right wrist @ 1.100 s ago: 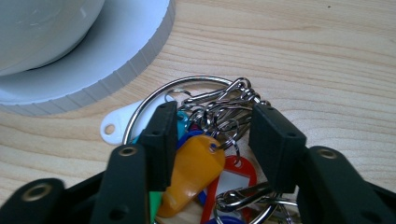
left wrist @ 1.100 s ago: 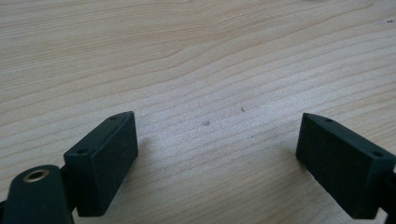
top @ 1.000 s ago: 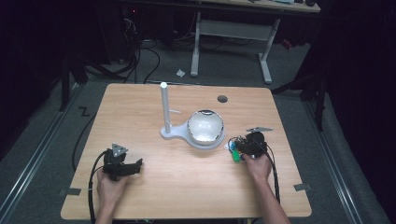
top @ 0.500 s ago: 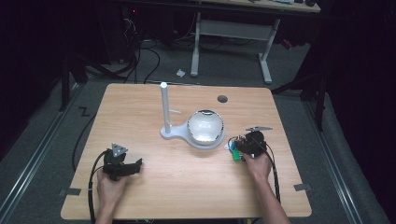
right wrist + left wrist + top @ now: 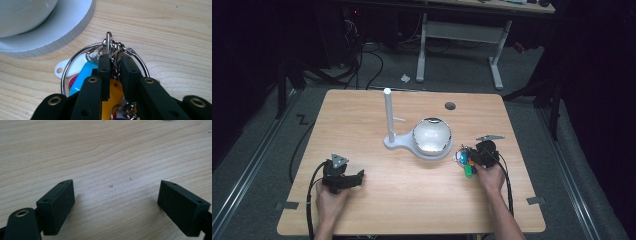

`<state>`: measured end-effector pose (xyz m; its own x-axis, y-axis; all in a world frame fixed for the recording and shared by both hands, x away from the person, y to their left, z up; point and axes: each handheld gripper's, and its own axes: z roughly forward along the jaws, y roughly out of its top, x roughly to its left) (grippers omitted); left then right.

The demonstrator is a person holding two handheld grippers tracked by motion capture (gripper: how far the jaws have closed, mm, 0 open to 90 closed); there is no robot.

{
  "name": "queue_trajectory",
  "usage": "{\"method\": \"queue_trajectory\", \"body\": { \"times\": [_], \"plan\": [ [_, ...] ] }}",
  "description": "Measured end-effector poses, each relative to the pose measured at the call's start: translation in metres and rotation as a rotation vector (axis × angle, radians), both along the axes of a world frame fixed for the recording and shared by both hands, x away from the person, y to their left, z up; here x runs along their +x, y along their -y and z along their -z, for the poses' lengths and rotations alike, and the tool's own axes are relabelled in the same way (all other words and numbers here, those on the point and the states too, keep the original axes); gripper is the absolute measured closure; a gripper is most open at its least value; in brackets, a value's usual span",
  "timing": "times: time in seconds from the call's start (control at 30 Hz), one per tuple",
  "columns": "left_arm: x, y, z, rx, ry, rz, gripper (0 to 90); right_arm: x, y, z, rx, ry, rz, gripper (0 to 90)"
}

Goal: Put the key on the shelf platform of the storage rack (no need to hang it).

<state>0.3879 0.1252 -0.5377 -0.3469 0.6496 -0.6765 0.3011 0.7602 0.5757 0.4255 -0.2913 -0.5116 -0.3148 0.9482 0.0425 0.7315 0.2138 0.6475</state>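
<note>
Right gripper (image 5: pixel 113 72): jaws pinching the key ring (image 5: pixel 105 53) cluster of clips and tags, low on the tabletop (image 5: pixel 412 210) just beside the stand (image 5: pixel 404 142) base. Left gripper (image 5: pixel 117 207): jaws spread, idle. Probably bound for the stand's peg; lift straight, keep the ring hanging free.

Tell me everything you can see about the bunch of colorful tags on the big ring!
The key ring is a large, thin, shiny metal loop lying on the wooden table, just beside the white stand's round base. Small metal clips hang flat plastic tags from it: white, blue, pink and orange. The right gripper has its black jaws pinched on the cluster of clips. In the high view the bunch sits right of the bowl.
</note>
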Motion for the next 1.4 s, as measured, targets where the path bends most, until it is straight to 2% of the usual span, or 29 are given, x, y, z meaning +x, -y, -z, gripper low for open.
{"method": "queue_trajectory", "body": {
  "times": [0.1,0.27,0.63,1.2,1.4],
  "plan": [
    [0.0,0.0,0.0,0.0,0.0,0.0,14.7,-0.002,-0.002,0.0,-0.029,0.015,-0.006,82.5],
    [0.0,0.0,0.0,-0.003,-0.002,-0.003,14.7,-0.004,-0.002,-0.001,-0.046,0.03,-0.014,82.9],
    [0.0,0.0,0.0,-0.003,-0.001,0.001,15.0,-0.012,0.01,-0.017,0.004,0.079,-0.016,83.1],
    [0.0,0.0,0.0,-0.002,0.0,0.003,15.0,-0.029,0.025,-0.052,0.041,0.163,-0.031,83.6],
    [0.0,0.0,0.0,-0.001,0.0,0.001,15.0,-0.035,0.031,-0.058,0.064,0.185,-0.025,83.6]
  ]
}}
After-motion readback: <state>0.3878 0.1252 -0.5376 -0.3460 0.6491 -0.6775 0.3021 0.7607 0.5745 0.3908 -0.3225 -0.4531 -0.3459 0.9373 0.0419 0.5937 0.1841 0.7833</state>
